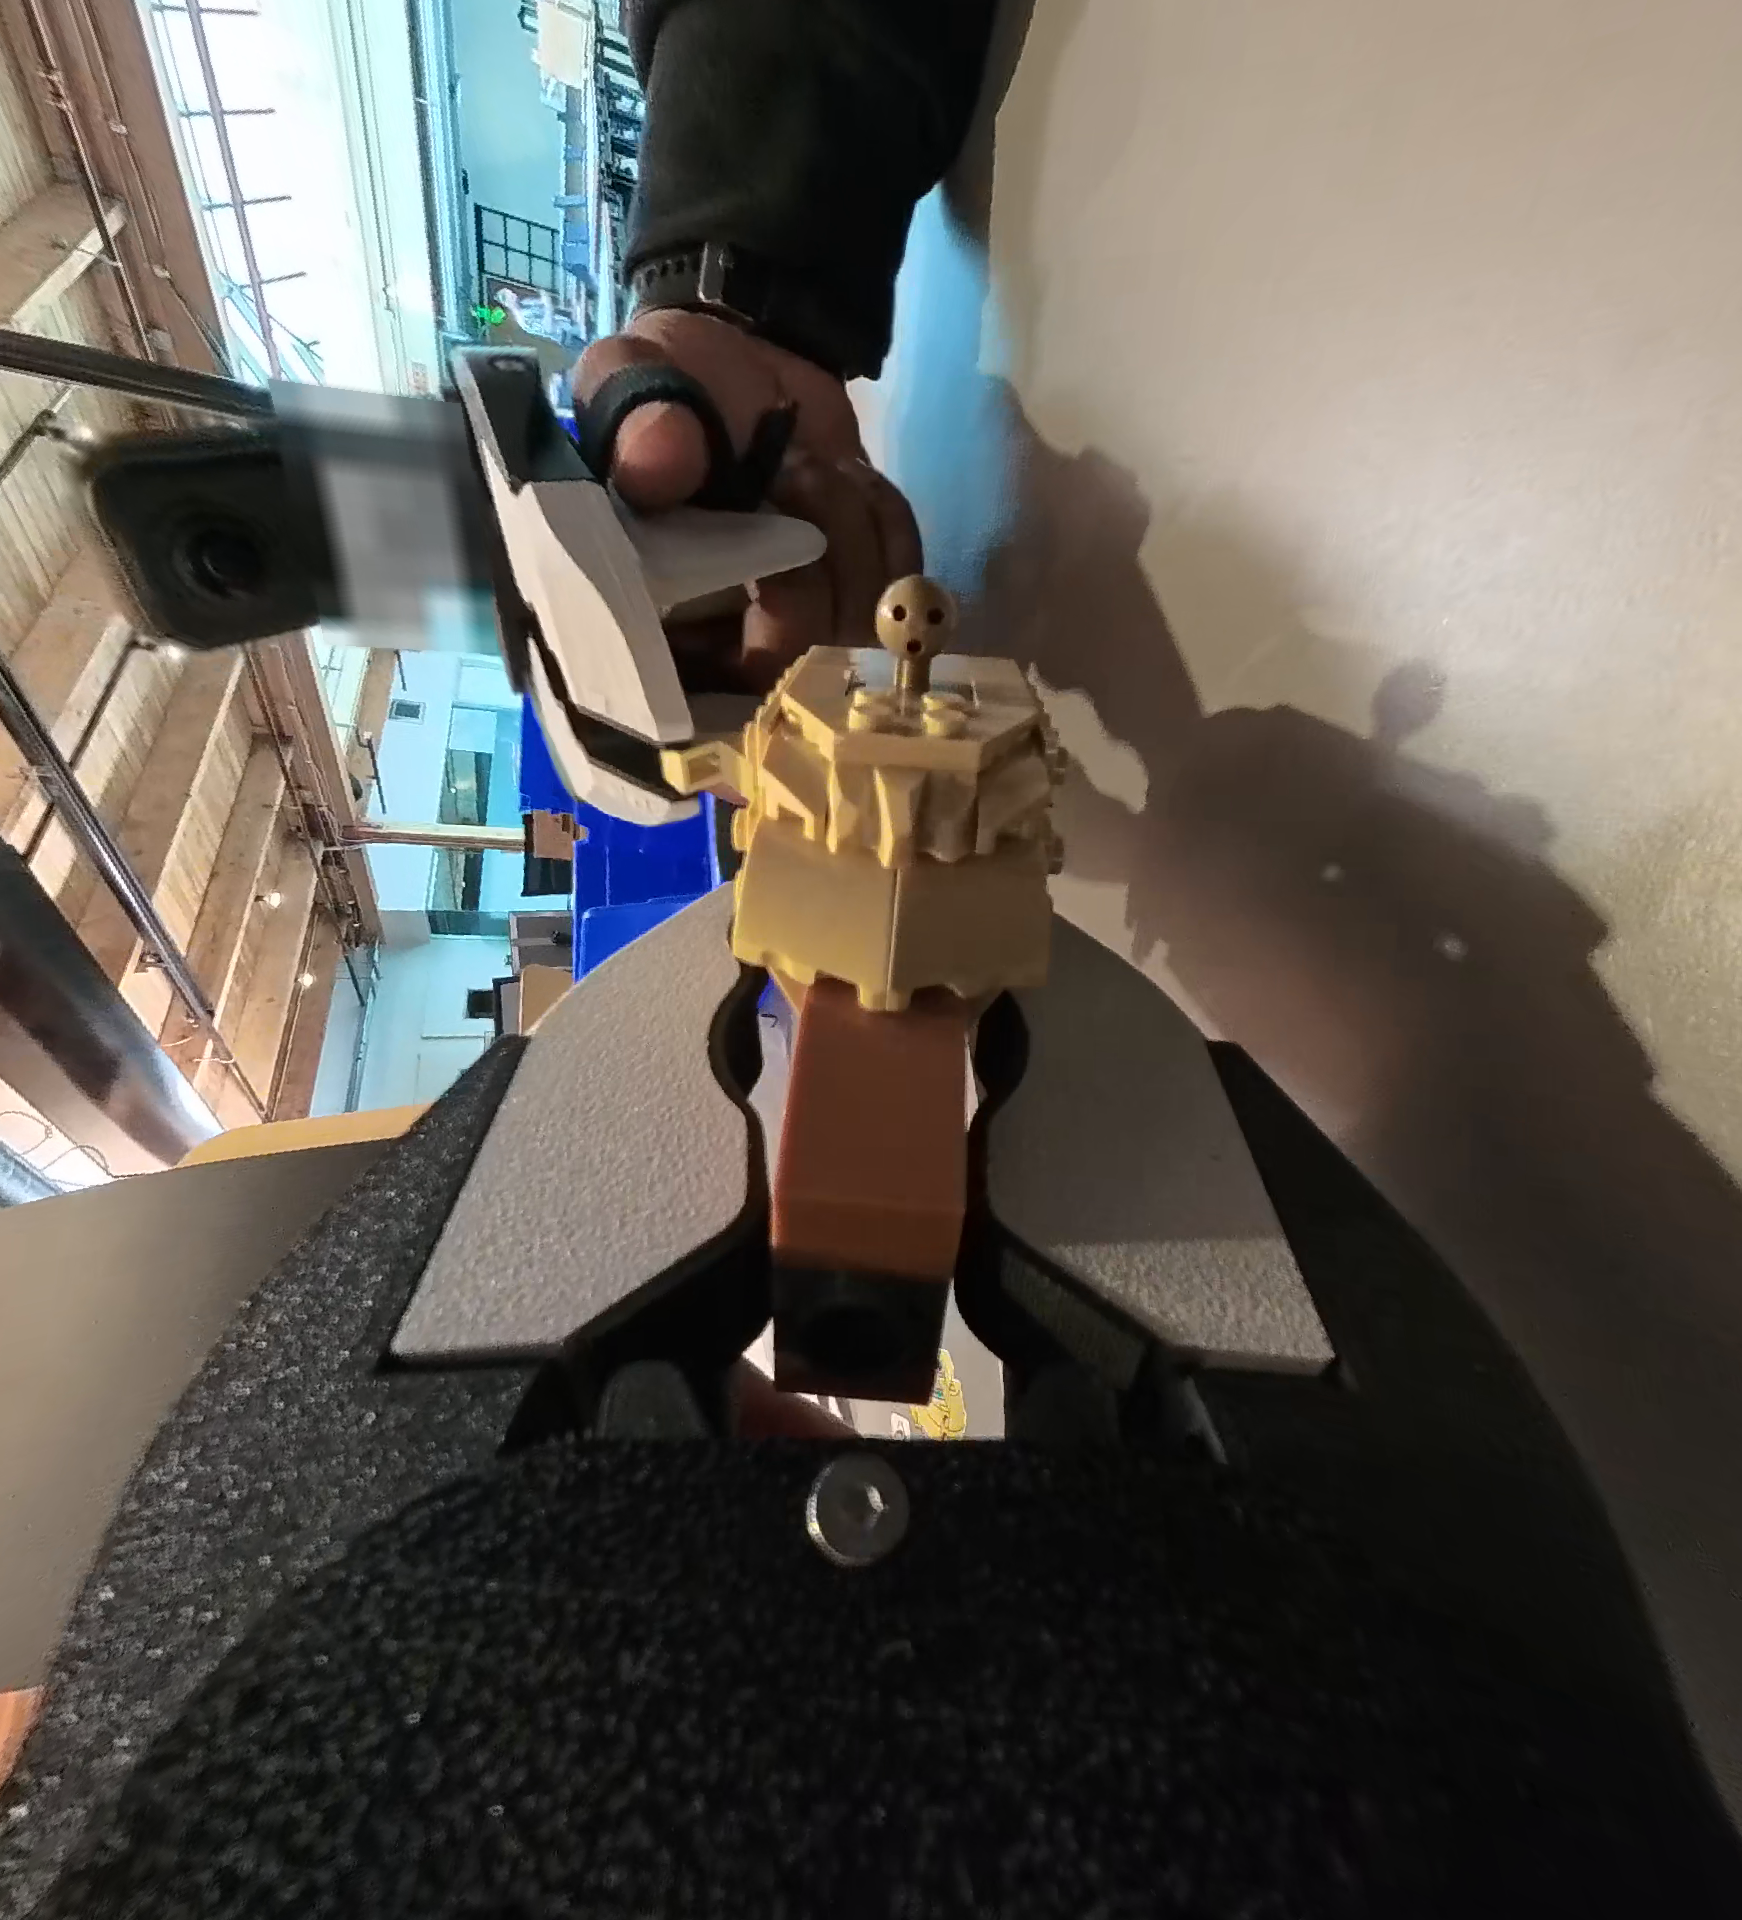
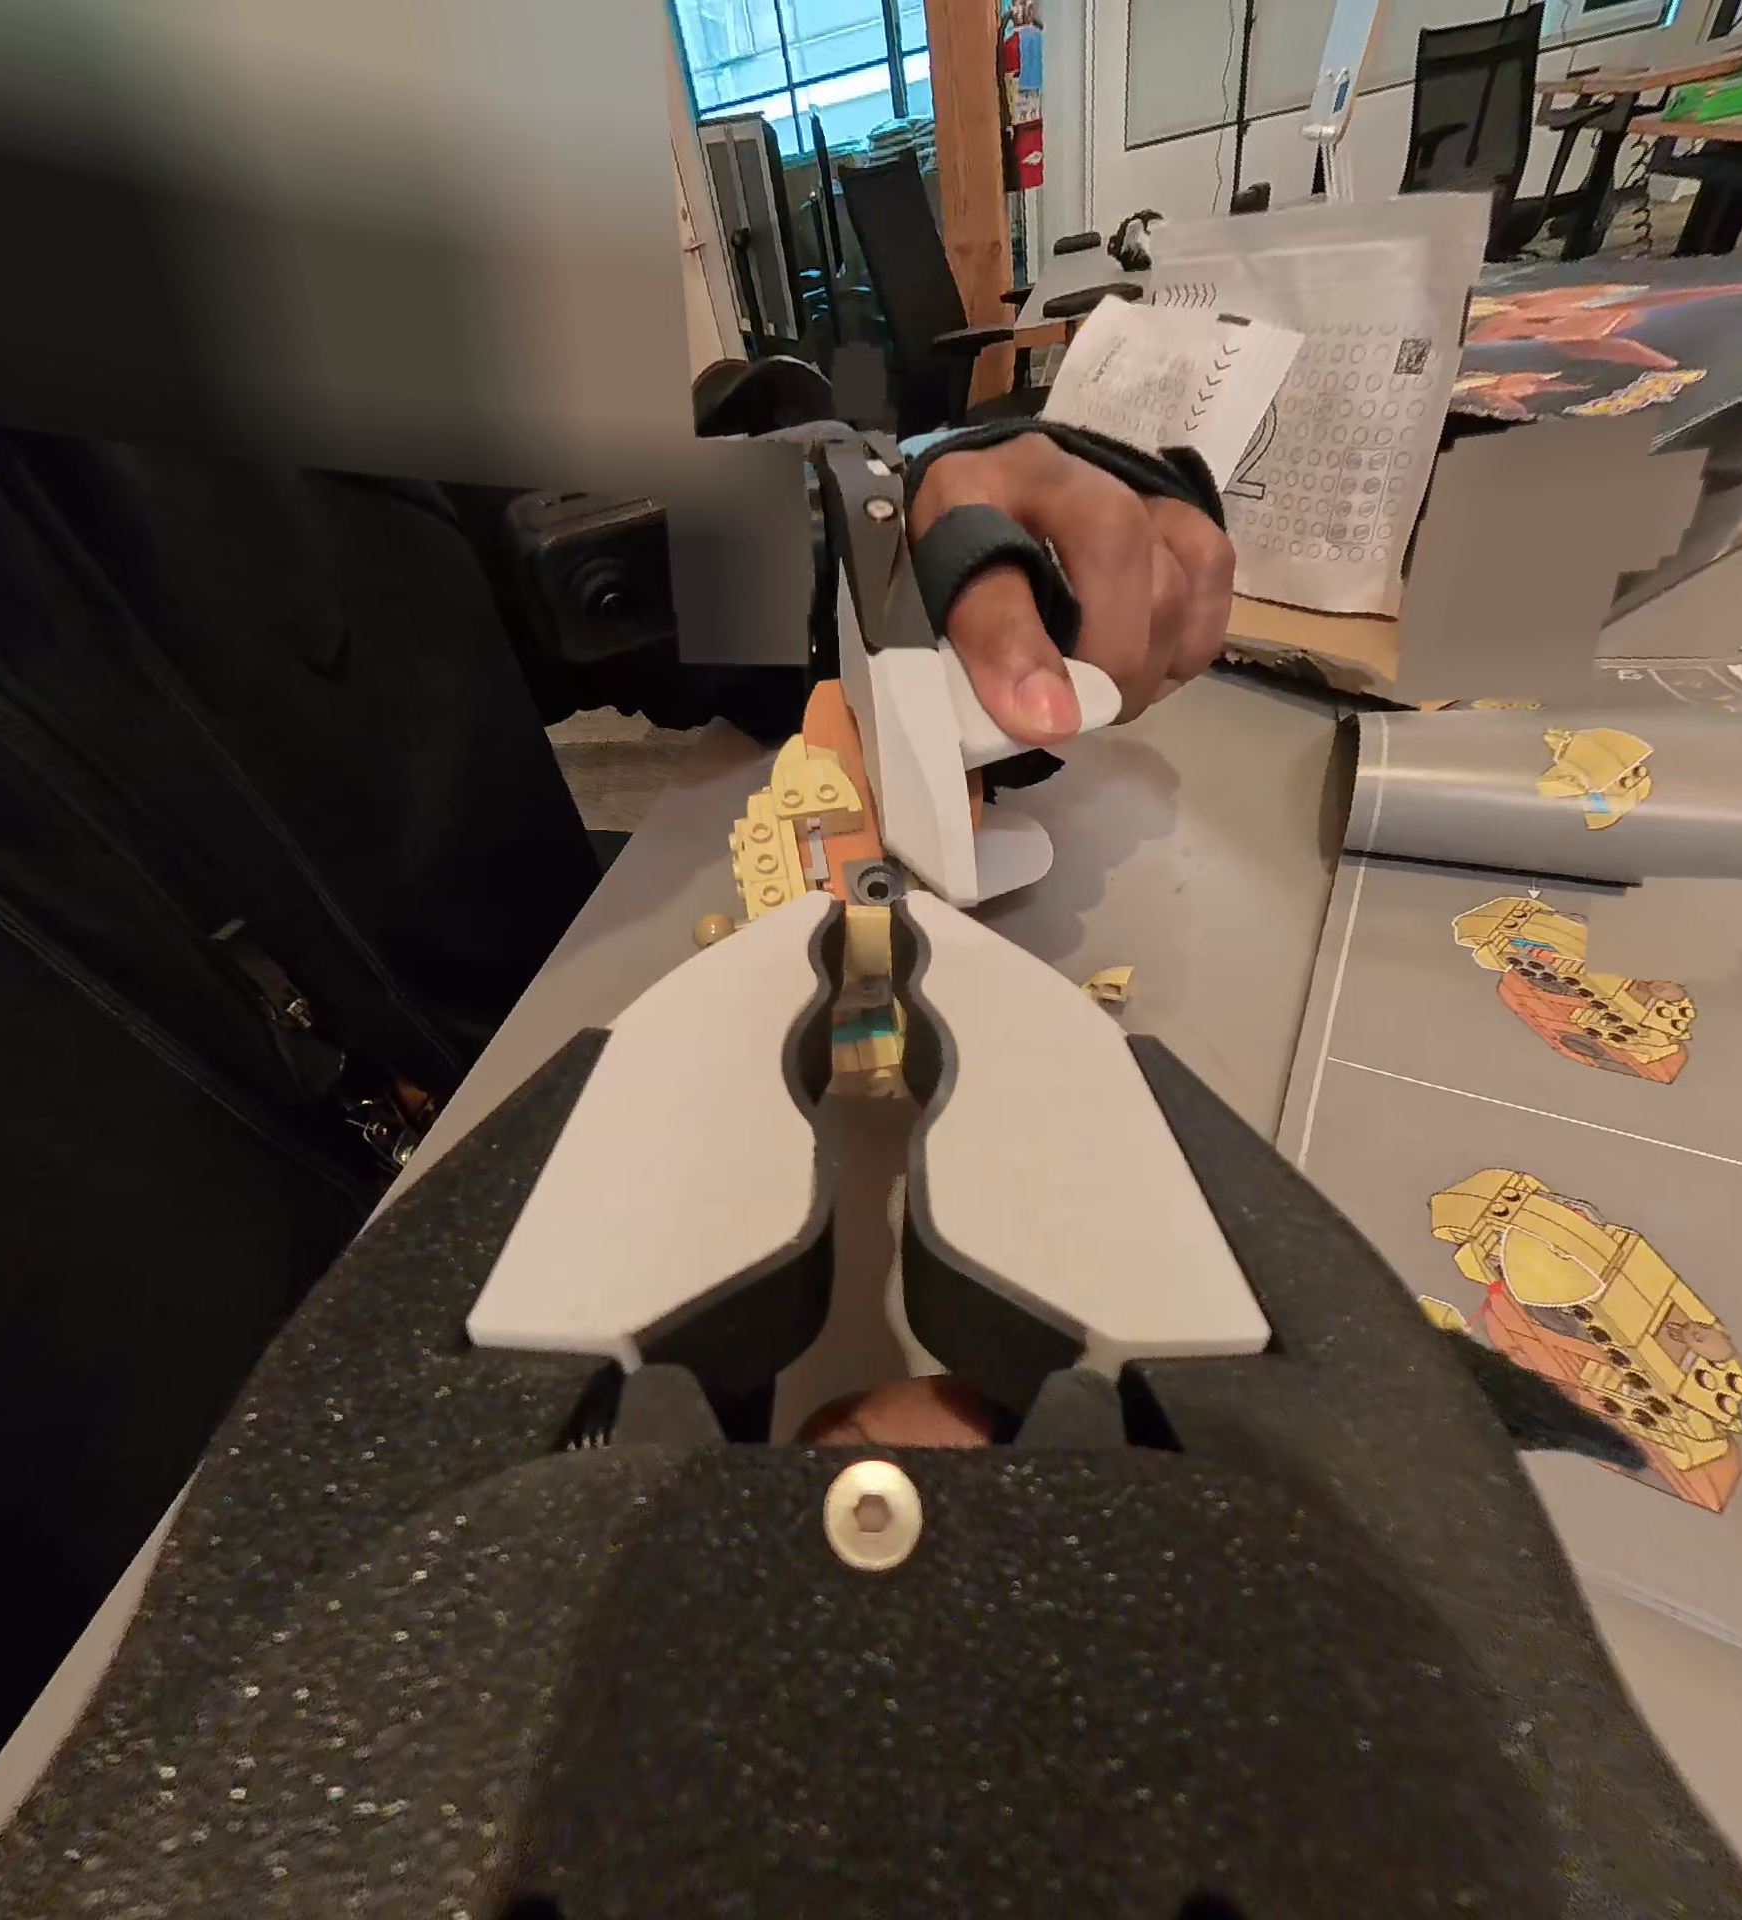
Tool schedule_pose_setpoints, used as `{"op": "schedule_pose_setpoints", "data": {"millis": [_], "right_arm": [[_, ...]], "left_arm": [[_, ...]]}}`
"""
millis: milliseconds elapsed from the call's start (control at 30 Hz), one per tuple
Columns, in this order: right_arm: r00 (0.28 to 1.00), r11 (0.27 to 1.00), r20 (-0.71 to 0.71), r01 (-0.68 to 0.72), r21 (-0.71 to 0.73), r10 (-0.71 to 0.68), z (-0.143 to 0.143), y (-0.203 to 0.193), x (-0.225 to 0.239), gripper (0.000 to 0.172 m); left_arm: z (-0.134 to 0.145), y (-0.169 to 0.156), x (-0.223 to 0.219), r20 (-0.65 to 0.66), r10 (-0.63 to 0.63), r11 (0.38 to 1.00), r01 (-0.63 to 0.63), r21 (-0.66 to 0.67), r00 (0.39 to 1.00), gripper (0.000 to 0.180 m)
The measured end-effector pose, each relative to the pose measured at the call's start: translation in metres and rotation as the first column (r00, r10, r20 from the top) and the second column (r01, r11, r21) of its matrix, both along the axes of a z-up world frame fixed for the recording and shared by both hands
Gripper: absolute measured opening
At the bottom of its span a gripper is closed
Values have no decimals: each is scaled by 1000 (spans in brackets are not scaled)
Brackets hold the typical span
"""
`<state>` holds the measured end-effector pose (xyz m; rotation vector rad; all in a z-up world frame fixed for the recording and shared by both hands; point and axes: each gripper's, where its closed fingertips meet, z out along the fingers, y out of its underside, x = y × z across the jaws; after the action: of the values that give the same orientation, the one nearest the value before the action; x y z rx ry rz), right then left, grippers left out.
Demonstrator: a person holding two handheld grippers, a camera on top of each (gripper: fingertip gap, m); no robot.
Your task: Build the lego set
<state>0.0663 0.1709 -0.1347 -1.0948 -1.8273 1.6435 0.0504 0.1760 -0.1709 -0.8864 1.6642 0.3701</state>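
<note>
Centre frame, the left gripper (image 1: 862,1039) clamps a tan-and-brown plastic brick model (image 1: 888,831); the right gripper (image 2: 867,925), nearly closed, pinches its small tan side piece (image 2: 865,951).

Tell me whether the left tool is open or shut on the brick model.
Shut on it. In the left wrist view both fingers press the brown block end of the tan-and-brown brick model, which stands out beyond the left tool.

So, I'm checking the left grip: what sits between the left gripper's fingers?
A brown brick, the lower end of the tan brick model, with both fingers against its sides. The left wrist view shows it.
</note>
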Motion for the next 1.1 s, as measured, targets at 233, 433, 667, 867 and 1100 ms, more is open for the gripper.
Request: {"op": "schedule_pose_setpoints", "data": {"millis": [233,433,667,867,1100], "right_arm": [[1000,998,27,5,61,-6,-4,1,4,8],[1000,999,13,-2,49,1,-3,-5,2,8],[1000,1000,-18,4,-5,-4,1,-5,1,8],[998,999,-55,7,-49,-10,8,-7,-1,8],[997,994,-77,5,-106,-13,14,-9,-4,8]], "left_arm": [[0,-1,0,-1,-5,1000,5,-1,1000,38],[2,-3,3,4,-14,1000,14,4,1000,38],[7,-4,3,35,-16,1000,15,7,999,38],[12,-4,3,66,-18,1000,17,5,998,37],[16,-6,4,99,-24,1000,25,-8,995,37]]}}
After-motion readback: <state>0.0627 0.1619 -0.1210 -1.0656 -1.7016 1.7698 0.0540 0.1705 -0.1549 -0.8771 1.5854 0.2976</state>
